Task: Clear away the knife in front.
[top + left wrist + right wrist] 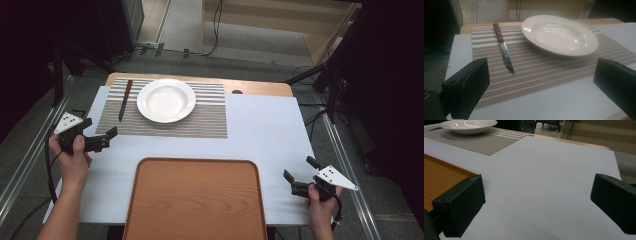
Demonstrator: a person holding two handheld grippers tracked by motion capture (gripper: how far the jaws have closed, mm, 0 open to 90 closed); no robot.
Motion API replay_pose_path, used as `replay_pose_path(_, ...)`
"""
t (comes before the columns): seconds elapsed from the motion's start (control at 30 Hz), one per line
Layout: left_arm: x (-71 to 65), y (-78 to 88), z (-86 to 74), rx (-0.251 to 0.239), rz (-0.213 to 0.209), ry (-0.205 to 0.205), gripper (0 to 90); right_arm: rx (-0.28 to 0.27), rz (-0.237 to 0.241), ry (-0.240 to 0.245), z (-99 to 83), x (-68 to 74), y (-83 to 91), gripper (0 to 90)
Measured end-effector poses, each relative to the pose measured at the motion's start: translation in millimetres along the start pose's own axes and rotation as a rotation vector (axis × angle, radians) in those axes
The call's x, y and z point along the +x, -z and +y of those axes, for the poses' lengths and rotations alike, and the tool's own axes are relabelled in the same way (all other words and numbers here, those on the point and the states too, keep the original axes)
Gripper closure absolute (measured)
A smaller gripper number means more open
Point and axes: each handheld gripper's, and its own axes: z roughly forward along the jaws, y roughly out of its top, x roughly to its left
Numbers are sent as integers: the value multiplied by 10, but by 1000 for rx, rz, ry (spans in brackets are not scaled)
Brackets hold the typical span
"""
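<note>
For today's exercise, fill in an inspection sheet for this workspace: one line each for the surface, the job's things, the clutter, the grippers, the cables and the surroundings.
Surface: white board over a wooden table, flat and dry.
Job's things: knife flat on the striped placemat, blade toward the person; white plate beside it on the mat, nothing in it; wooden tray at the near edge, bare.
Clutter: nothing seen.
Grippers: left gripper open, at the mat's near left corner, facing the knife; right gripper open, over the board right of the tray. Both hold nothing.
Cables: one trails from each gripper; more lie on the floor beyond the table.
Surroundings: dark stands either side, metal rails along the floor.
</note>
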Motion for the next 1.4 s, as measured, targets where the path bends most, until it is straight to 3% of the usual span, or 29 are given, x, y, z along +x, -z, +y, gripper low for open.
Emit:
replay_pose_path(0.17, 65, -115, 96, 1, 12, 22, 26, 2, 2, 3, 0, 4, -3, 0)
replay_pose_path(0.43, 149, -353, 248, 46, 31, 24, 47, 2, 4, 7, -1, 4, -3, 0)
replay_pose_path(0.6, 172, -521, 320, 81, 70, 17, 108, 2, 6, 7, -1, 3, -3, 0)
replay_pose_path(0.83, 233, -756, 416, 132, 80, 47, 154, 2, 10, 9, 0, 1, -4, 0)
replay_pose_path(1.3, 405, -1243, 668, 274, 145, 93, 405, 2, 17, 11, 1, -3, -12, 0)
replay_pose_path(1.4, 471, -1348, 724, 299, 136, 126, 467, 3, 16, 11, 1, -3, -14, 0)
